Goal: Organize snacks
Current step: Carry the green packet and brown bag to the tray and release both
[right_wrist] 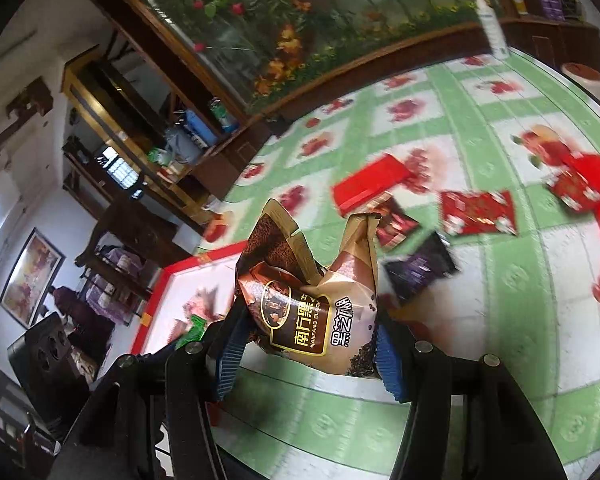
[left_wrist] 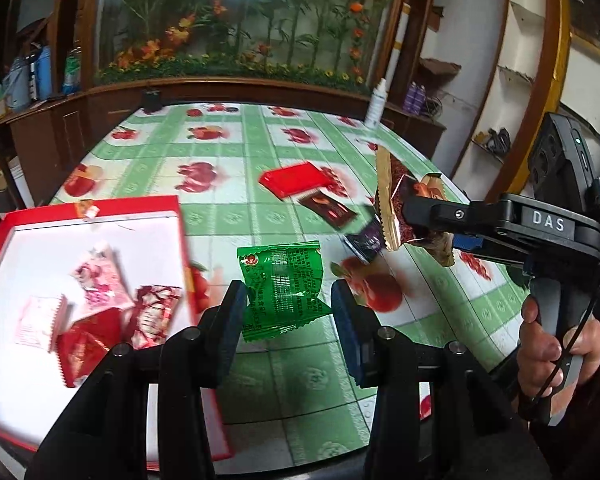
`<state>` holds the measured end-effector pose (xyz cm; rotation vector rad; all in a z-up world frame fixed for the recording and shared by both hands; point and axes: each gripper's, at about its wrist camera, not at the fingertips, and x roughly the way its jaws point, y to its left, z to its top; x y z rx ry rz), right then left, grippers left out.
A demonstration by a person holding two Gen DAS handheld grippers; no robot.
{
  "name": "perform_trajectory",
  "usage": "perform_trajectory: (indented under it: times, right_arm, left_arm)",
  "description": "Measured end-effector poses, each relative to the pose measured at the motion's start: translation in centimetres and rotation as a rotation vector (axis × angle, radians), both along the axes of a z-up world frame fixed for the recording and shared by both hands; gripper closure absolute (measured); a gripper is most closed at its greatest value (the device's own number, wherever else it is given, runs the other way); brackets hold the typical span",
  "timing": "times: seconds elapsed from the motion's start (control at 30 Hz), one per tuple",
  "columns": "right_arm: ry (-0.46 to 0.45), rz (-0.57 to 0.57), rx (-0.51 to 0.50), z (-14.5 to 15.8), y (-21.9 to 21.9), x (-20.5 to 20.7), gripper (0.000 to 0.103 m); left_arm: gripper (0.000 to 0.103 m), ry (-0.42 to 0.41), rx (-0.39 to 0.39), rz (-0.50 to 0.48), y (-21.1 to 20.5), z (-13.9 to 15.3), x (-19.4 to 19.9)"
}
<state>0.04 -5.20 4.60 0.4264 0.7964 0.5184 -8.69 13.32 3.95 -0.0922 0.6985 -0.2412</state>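
My left gripper [left_wrist: 288, 304] holds a green snack packet [left_wrist: 282, 290] by its left edge above the table; the right pad stands apart from it. A red box with a white inside [left_wrist: 32, 256] lies at the left and holds several pink and red packets [left_wrist: 100, 304]. My right gripper [right_wrist: 308, 344] is shut on a crumpled brown and gold sesame packet [right_wrist: 320, 300], lifted off the table; it also shows in the left wrist view [left_wrist: 404, 208]. A red packet [left_wrist: 294, 180], a dark brown packet [left_wrist: 328, 208] and a purple packet [left_wrist: 362, 242] lie on the cloth.
The table has a green checked cloth with fruit prints [left_wrist: 228, 152]. A white bottle [left_wrist: 376, 104] stands at its far edge. More red packets [right_wrist: 480, 212] lie at the right in the right wrist view. A wooden cabinet with a flower picture [left_wrist: 240, 20] stands behind the table.
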Motion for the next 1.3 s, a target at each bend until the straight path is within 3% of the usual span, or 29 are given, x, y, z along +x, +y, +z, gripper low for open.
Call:
perform_trajectory:
  times: [0.17, 0.43, 0.73, 0.93, 1.03, 1.23, 1.3]
  right_arm:
    - [-0.046, 0.059, 0.023, 0.5, 2.1, -0.1, 0.045]
    - [-0.043, 0.187, 0.013, 0.2, 7.2, 0.4, 0.045]
    - [-0.071, 0.241, 0.041, 0.6, 10.2, 0.2, 0.045]
    - [-0.026, 0.301, -0.002, -1.2, 13.1, 0.5, 0.045]
    - [-0.049, 0.356, -0.067, -1.6, 16.5, 0.2, 0.045]
    - [-0.061, 0.405, -0.093, -2.1, 21.5, 1.3, 0.043]
    - [-0.066, 0.415, -0.093, -2.2, 22.9, 1.7, 0.042]
  left_arm:
    - [0.061, -0.029, -0.017, 0.072, 2.4, 0.9, -0.1]
    - [0.061, -0.032, -0.044, 0.192, 7.1, 1.1, -0.2]
    - [0.061, -0.041, -0.079, 0.362, 14.0, 1.0, -1.7]
    - [0.061, -0.038, -0.068, 0.385, 15.1, 0.7, -1.7]
    - [0.061, -0.023, -0.045, 0.378, 14.9, 0.1, -1.8]
    - [0.06, 0.015, -0.018, 0.414, 16.0, -0.7, -2.2]
    - [0.05, 0.034, -0.015, 0.457, 16.8, -1.1, -2.1]
